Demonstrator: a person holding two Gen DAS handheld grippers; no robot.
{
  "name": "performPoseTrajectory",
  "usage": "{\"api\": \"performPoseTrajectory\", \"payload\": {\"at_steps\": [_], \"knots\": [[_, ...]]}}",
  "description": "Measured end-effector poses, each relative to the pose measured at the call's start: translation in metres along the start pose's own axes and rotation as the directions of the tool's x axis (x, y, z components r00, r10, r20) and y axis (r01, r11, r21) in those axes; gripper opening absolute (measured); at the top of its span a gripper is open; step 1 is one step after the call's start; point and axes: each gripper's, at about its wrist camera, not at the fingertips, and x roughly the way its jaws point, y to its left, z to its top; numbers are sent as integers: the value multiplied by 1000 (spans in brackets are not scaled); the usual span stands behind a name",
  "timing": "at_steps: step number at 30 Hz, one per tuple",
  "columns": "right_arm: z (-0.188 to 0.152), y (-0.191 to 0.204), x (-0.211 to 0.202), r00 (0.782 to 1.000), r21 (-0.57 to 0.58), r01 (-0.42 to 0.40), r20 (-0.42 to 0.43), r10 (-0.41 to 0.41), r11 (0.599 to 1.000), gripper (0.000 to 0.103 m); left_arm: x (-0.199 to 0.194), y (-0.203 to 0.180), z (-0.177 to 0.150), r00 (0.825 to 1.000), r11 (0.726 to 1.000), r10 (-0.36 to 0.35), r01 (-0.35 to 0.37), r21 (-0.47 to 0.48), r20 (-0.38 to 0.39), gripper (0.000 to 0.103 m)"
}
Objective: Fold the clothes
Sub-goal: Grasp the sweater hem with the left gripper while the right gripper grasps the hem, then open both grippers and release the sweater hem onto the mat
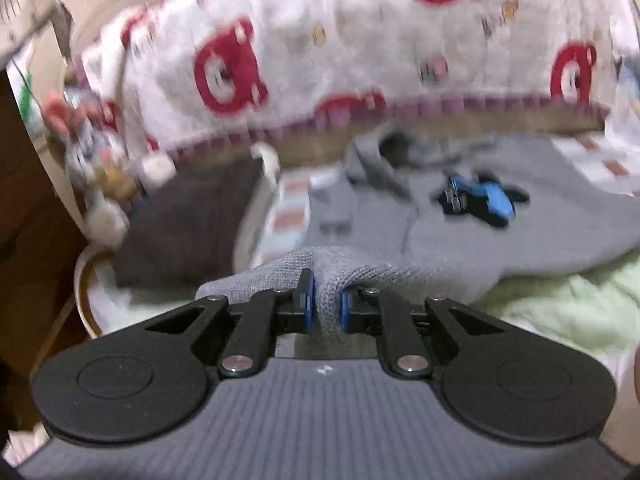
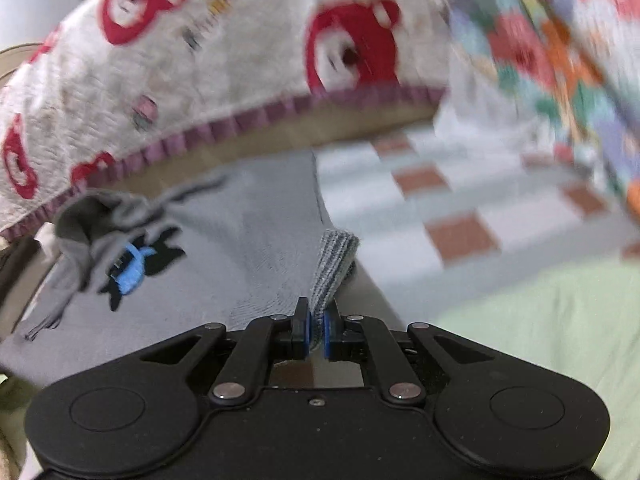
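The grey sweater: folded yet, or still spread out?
Mostly spread. The grey sweater lies open, its black-and-blue print showing. The left gripper and right gripper each pinch a ribbed edge.

The carrying surface is a bed, covered by a pale green sheet (image 2: 540, 320) nearest the right gripper and to its right. Beyond that lies a checked cover (image 2: 432, 200) in pale grey-green, white and brick-red squares. A grey sweater (image 1: 520, 232) lies spread on the bed ahead of the left gripper, front side up, showing a blue and black motif (image 1: 484, 200). A dark brown cloth (image 1: 184, 220) lies ahead and to the left of the left gripper. Both views are blurred.
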Motion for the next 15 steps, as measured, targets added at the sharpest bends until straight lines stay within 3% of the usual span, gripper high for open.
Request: {"api": "performPoseTrajectory", "payload": {"at_steps": [8,12,15], "knots": [[8,3,-16,998,8,-37,47,37,999,7,-25,-10,1,1000,998,9,-9,59,-8,9],[13,12,-41,998,-12,-22,60,22,1000,5,-50,-9,10,999,999,-45,45,20,-18,8],[-15,0,-29,999,15,27,-27,-27,1000,5,-39,-10,-2,987,992,-116,111,-51,-113,8]]}}
